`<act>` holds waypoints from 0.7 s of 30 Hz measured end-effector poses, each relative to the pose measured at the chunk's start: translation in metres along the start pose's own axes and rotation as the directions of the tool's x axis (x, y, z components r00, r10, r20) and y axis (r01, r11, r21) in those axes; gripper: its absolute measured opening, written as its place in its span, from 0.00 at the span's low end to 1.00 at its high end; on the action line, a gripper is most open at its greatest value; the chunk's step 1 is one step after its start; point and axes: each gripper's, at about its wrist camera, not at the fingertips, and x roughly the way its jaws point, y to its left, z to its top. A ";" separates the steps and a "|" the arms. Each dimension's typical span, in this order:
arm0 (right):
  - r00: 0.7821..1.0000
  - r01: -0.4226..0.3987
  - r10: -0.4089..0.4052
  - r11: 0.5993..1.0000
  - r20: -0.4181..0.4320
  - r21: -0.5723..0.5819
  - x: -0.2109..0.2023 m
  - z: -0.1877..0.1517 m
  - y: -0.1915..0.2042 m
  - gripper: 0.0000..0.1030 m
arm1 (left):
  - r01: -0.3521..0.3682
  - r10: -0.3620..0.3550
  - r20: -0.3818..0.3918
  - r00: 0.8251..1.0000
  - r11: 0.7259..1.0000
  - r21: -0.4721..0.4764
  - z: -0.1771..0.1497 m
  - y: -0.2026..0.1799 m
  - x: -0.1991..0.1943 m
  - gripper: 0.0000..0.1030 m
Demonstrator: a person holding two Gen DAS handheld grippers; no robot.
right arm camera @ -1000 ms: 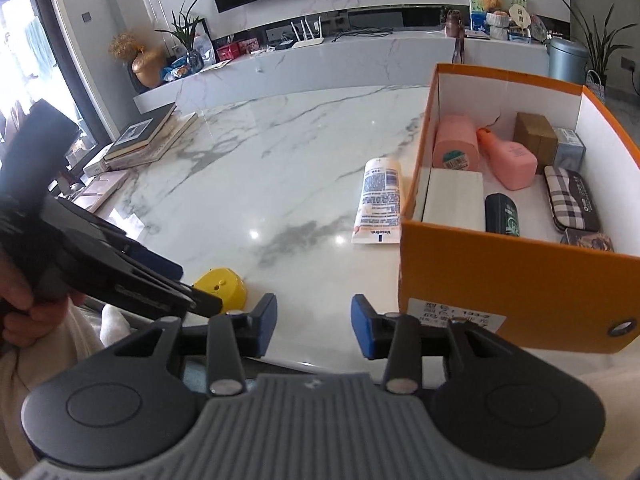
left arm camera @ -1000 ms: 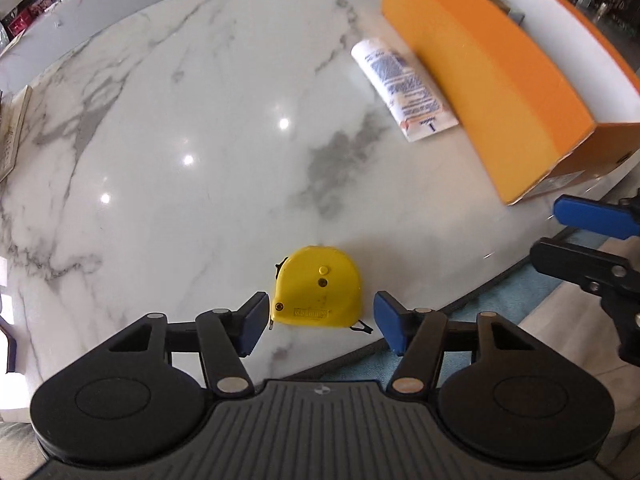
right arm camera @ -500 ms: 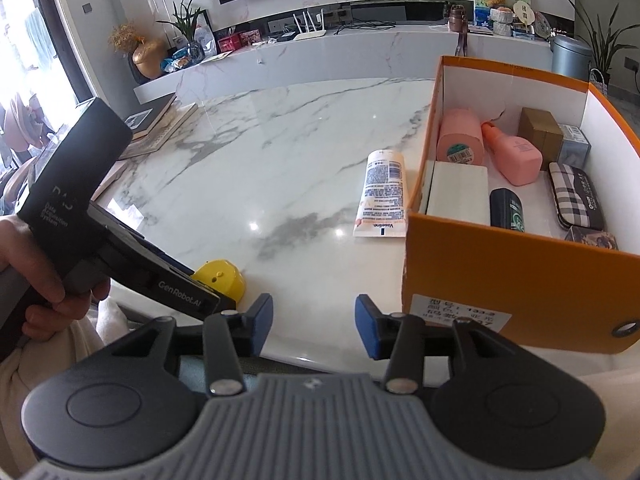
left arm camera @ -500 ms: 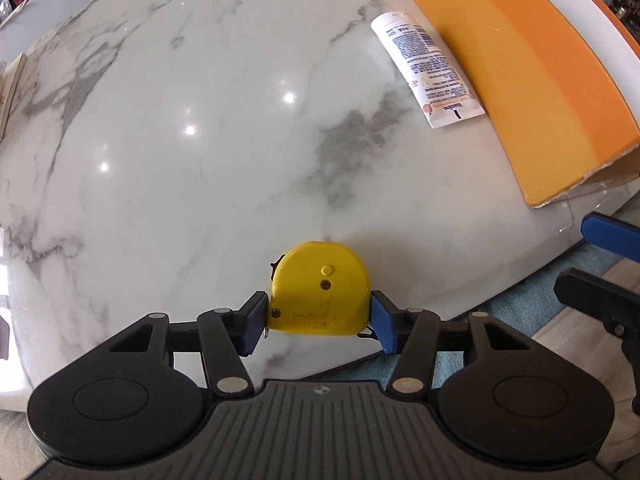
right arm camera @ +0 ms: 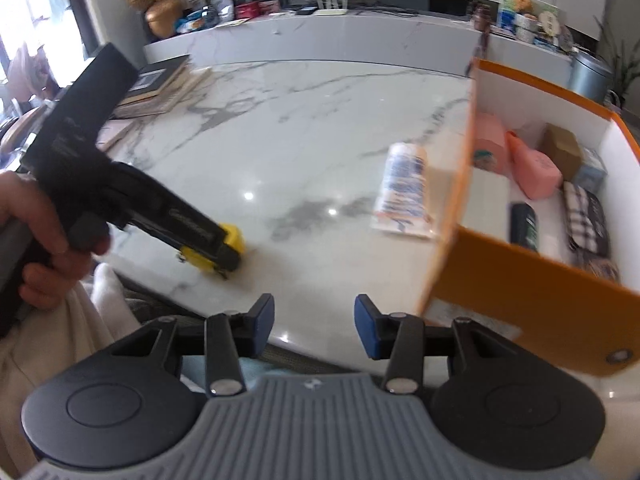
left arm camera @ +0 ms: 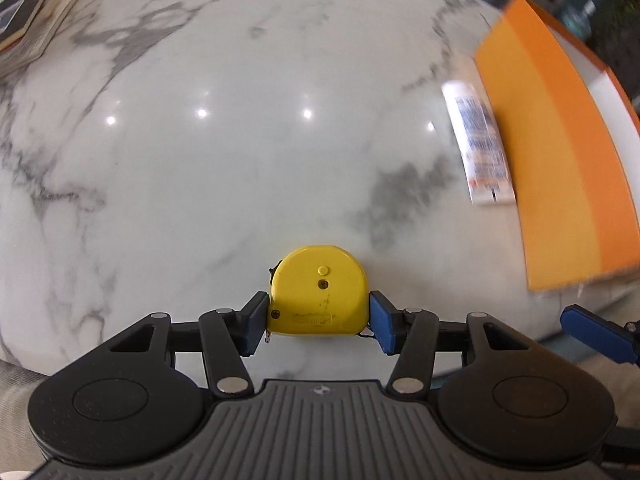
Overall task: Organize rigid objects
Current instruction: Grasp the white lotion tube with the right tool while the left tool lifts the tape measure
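**Gripping the tape measure: item on the marble, box part-filled**

Clamping on the flanks of the yellow tape measure [left arm camera: 318, 292], the blue pads [left arm camera: 256, 322] of the left gripper [left arm camera: 318, 320] have just been closing and now press both sides of the case; the tape measure sits on the marble tabletop [left arm camera: 240, 160] near its front edge, and whether it has left the surface cannot be told; the hand [right arm camera: 44, 240] on the left gripper's handle shows in the right wrist view.

Right gripper [right arm camera: 314, 328]: fingers apart, nothing between them, poised over the table's front edge beside the near corner of the box.

Further out: a white lotion tube [right arm camera: 406, 192] lying flat on the marble, just beside the outer wall of the orange box [right arm camera: 500, 280]; stacked books [right arm camera: 160, 88] at the far left of the table.

Inside the box: pink bottles [right arm camera: 534, 168], a dark container [right arm camera: 525, 226], a plaid case [right arm camera: 586, 218], a brown carton [right arm camera: 562, 150].

Status, as judged: several items stowed; two left outside, the tape measure in hand and the tube not yet touched; the carry to the box remains.
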 end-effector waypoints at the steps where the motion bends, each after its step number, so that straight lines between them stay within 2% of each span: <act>1: 1.000 0.012 -0.012 1.000 -0.002 -0.019 0.003 0.007 0.005 0.44 | 0.002 -0.002 0.011 1.000 1.000 -0.015 0.002 0.002 0.001 0.59; 5: 0.994 0.110 -0.111 0.991 -0.006 -0.071 0.025 0.040 0.012 0.44 | 0.013 -0.012 0.055 0.998 1.000 -0.020 0.008 0.005 0.005 0.59; 8: 0.975 0.211 -0.216 0.973 -0.046 -0.089 0.053 0.065 0.005 0.44 | 0.060 -0.054 0.094 0.994 0.996 -0.062 0.013 0.014 0.006 0.59; 11: 0.955 0.279 -0.283 0.958 -0.089 -0.063 0.081 0.083 -0.009 0.44 | 0.072 -0.054 0.144 0.988 0.990 -0.118 0.020 0.025 0.008 0.59; 14: 0.938 0.324 -0.326 0.945 -0.114 -0.042 0.105 0.097 -0.019 0.45 | 0.073 -0.049 0.175 0.983 0.988 -0.133 0.025 0.031 0.009 0.59; 18: 0.907 0.397 -0.393 0.918 -0.152 -0.006 0.135 0.112 -0.029 0.47 | 0.056 -0.037 0.192 0.981 0.993 -0.099 0.025 0.028 0.011 0.60; 21: 0.890 0.422 -0.409 0.906 -0.200 0.025 0.154 0.118 -0.037 0.47 | 0.054 -0.036 0.196 0.980 0.995 -0.085 0.025 0.027 0.011 0.60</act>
